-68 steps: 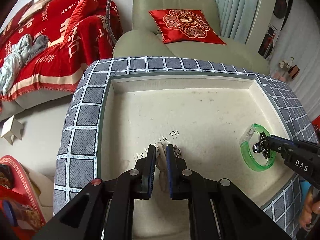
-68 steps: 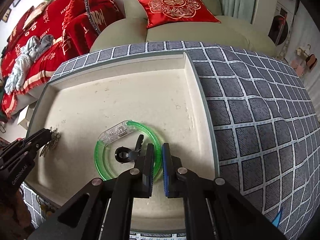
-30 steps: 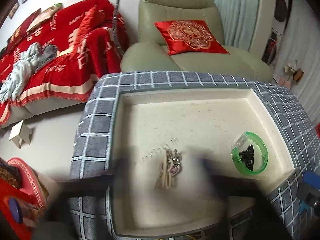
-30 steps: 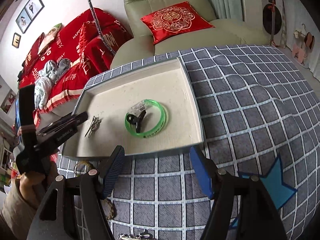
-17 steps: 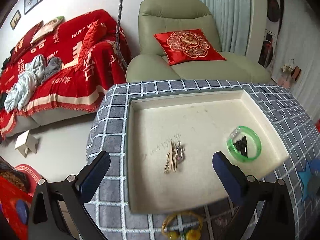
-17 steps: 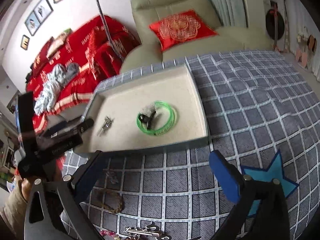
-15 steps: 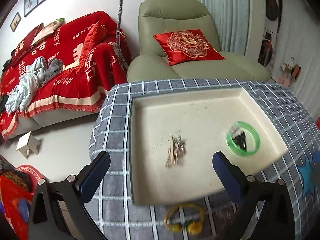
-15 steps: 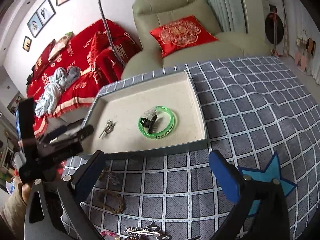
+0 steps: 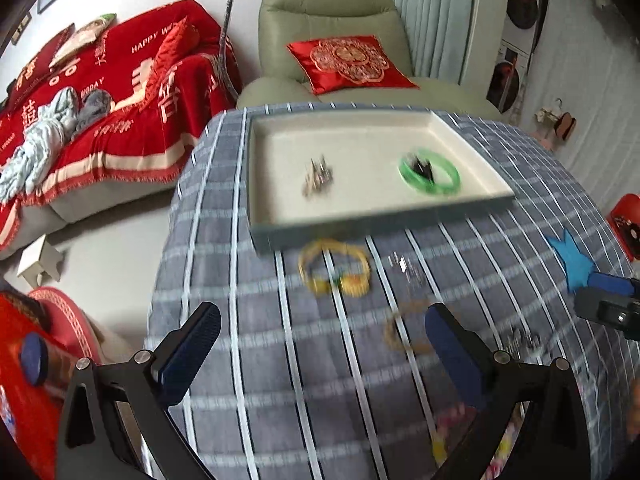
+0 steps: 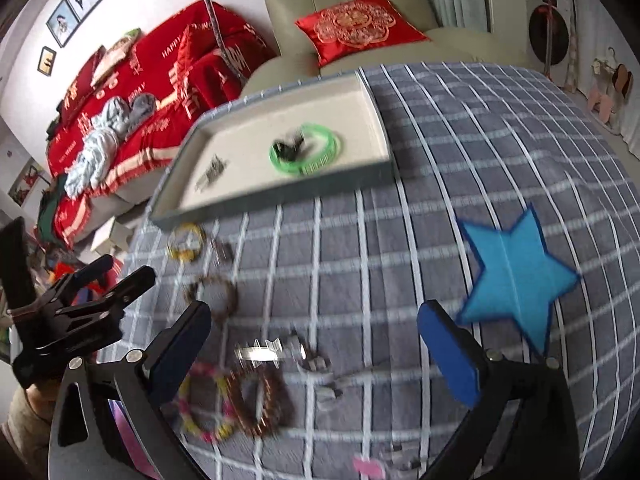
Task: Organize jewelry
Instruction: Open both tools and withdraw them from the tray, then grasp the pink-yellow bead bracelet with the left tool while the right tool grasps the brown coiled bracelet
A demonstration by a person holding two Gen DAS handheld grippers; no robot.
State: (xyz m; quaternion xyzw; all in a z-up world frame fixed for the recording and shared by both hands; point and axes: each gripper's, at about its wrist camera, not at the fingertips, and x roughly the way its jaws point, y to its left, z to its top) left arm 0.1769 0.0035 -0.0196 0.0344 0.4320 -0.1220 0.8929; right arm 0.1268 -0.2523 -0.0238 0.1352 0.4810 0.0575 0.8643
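A cream tray (image 9: 472, 200) (image 10: 376, 120) sits on the grey checked cloth. In it lie a green bangle (image 9: 446, 180) (image 10: 320, 156) around a black clip, and a small metal piece (image 9: 318, 178) (image 10: 212, 174). In front of the tray lie a yellow bracelet (image 9: 334, 266) (image 10: 185, 242), a brown bead bracelet (image 9: 404, 330) (image 10: 216, 296), a dark red bead bracelet (image 10: 256, 398), a pink and yellow one (image 10: 204, 404) and a silver clip (image 10: 276, 352). My left gripper (image 9: 320, 356) is open and empty above the cloth. My right gripper (image 10: 316, 352) is open and empty over the silver clip.
A blue felt star (image 10: 516, 276) (image 9: 572, 260) lies on the cloth at the right. A green armchair with a red cushion (image 9: 348, 62) stands behind the table. A red-covered sofa (image 9: 100, 112) is at the left. The table edge drops off at the left.
Both grippers let go of their pieces in the tray, opened wide and pulled back toward the near side of the table. The loose jewelry in front of the tray has come into view.
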